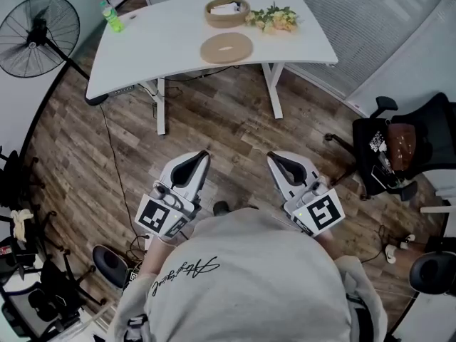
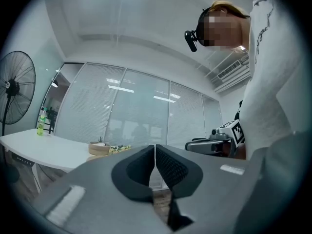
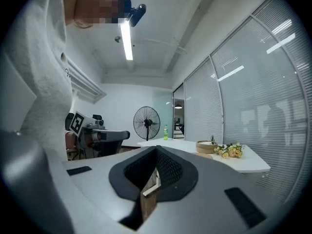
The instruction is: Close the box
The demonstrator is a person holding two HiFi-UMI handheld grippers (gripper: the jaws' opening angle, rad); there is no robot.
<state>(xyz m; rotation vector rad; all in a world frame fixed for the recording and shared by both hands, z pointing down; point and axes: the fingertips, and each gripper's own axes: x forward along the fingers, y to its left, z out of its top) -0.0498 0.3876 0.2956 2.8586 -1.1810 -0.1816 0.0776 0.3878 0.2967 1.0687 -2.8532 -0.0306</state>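
Box [image 1: 227, 13] open, lid [image 1: 226, 48] lying near it.
Your left gripper [image 1: 202, 155] and right gripper [image 1: 273, 157] (jaws pressed together, empty) hover over floor [image 1: 235, 127], box at twelve o'clock.

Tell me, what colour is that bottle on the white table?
The bottle is green, and it shows best in the head view.

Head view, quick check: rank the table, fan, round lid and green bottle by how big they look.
Largest to smallest:
1. table
2. fan
3. round lid
4. green bottle
No two look alike.
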